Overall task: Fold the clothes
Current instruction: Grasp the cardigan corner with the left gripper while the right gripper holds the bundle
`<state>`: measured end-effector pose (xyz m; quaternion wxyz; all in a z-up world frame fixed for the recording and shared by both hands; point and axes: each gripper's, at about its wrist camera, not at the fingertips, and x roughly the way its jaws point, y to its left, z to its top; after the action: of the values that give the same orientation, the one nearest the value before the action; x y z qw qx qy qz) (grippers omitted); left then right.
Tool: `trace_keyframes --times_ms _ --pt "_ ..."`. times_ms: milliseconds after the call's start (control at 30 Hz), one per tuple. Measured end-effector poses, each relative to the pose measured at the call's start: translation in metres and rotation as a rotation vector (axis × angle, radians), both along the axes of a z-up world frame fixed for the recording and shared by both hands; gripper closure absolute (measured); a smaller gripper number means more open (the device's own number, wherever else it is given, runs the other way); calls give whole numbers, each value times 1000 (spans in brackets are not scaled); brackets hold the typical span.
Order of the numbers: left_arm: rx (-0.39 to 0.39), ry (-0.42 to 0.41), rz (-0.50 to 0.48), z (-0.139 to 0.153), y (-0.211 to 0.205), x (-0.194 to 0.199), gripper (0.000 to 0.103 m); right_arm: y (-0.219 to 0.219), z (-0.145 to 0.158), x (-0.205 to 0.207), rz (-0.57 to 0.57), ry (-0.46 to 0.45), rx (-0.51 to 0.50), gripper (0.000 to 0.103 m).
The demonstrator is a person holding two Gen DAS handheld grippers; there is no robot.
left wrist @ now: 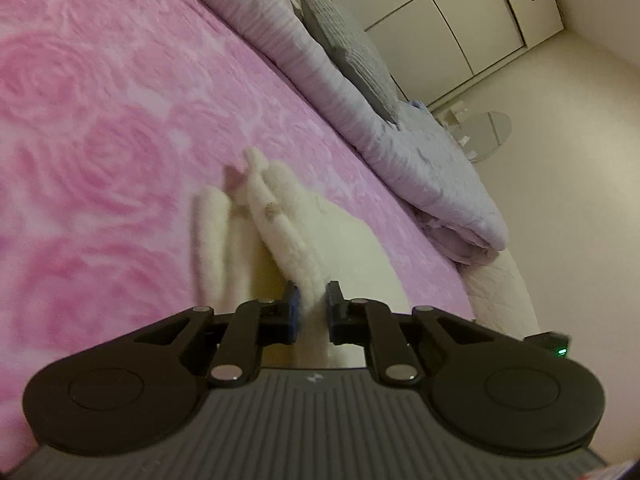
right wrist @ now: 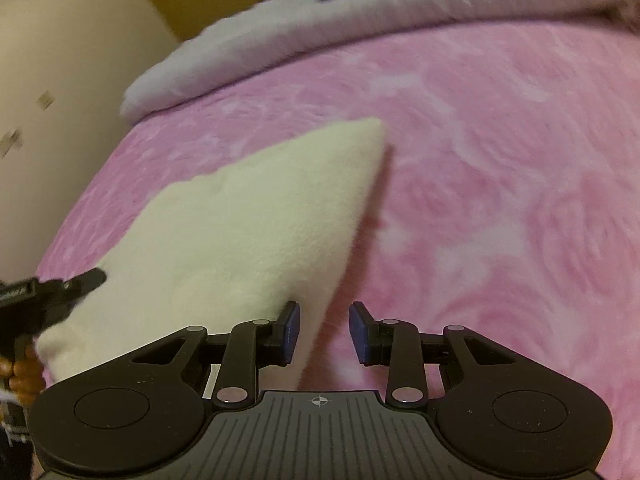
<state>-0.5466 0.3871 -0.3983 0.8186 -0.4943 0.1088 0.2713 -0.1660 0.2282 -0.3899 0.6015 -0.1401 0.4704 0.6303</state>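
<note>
Left wrist view: left gripper [left wrist: 311,312] pinching a raised fold of the cream fleece garment [left wrist: 288,232] between its 2 blue-padded fingers [left wrist: 294,308], the rest of the cloth trailing forward over the pink rose-patterned blanket [left wrist: 100,128], with a lilac quilt [left wrist: 360,92] bunched along the far edge of the bed. Right wrist view: right gripper [right wrist: 324,330] spread wide and gripping nothing, the cream fleece garment [right wrist: 240,220] spreading ahead and to the left, its near edge running between the parted pads [right wrist: 290,330], the left gripper [right wrist: 60,290] at its far left corner.
</note>
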Motion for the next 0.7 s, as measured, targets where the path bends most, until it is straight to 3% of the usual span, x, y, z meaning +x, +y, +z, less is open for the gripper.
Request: trace_keyframes --times_ms 267,533,633,700 --pt "-35 -14 -5 -19 7 -5 92 9 7 -28 106 -139 52 70" --pt "83 62 -19 -12 -4 0 91 7 6 -50 135 -241 78 70" --pt "109 104 -7 -6 -10 3 88 8 2 -49 120 -234 77 70" --pt "140 154 11 5 -19 6 87 3 1 -38 72 -174 74 69"
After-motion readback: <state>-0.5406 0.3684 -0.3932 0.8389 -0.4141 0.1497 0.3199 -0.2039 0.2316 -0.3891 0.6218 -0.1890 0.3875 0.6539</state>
